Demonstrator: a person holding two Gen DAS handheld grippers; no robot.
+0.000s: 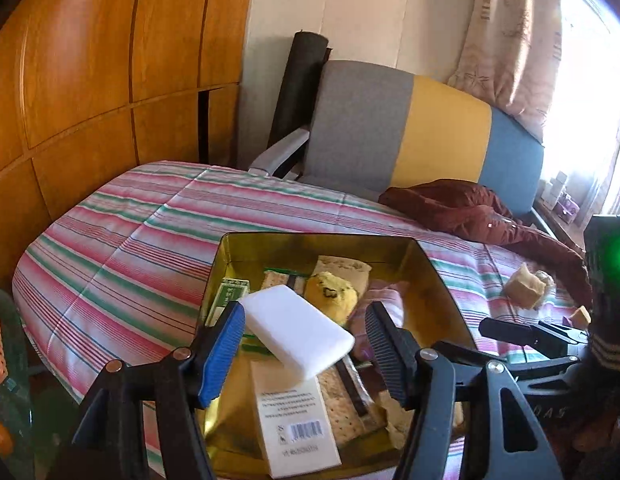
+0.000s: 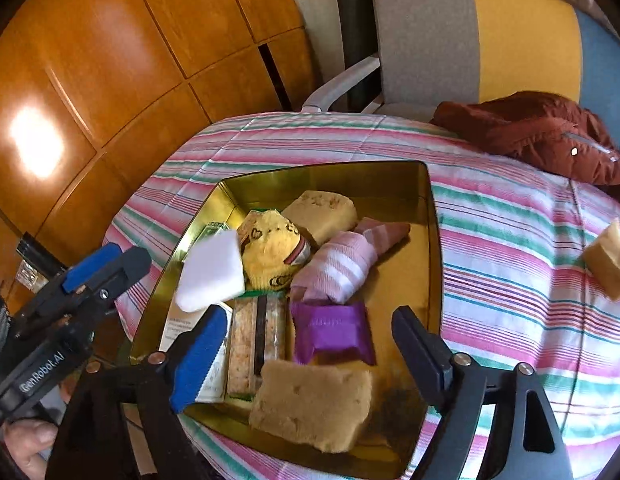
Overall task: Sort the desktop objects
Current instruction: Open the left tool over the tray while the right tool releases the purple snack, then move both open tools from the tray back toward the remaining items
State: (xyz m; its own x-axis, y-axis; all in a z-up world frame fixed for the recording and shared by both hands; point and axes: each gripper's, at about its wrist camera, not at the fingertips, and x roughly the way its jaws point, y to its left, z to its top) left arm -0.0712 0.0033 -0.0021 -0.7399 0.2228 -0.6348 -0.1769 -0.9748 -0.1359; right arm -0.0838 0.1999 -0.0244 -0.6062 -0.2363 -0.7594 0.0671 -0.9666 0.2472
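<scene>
A gold tin box [image 1: 437, 276] [image 2: 431, 216] sits on the striped cloth and holds several items. My left gripper [image 1: 306, 344] is open over the box. A white sponge block [image 1: 298, 330] [image 2: 212, 274] is between its jaws, tilted, touching only the blue left pad as far as I can see. My right gripper [image 2: 306, 348] is open and empty over the box's near end, above a tan sponge [image 2: 313, 404] and a purple packet [image 2: 331, 332]. The box also holds a yellow sock [image 2: 272, 254], a pink striped sock [image 2: 337, 264] and a white carton [image 1: 294, 420].
Two tan sponge pieces [image 1: 525, 284] lie on the striped cloth [image 1: 122, 240] right of the box. A dark red jacket [image 2: 541, 132] lies at the far right. A grey, yellow and blue chair [image 1: 409, 128] stands behind. Wooden panels [image 1: 90, 60] are on the left.
</scene>
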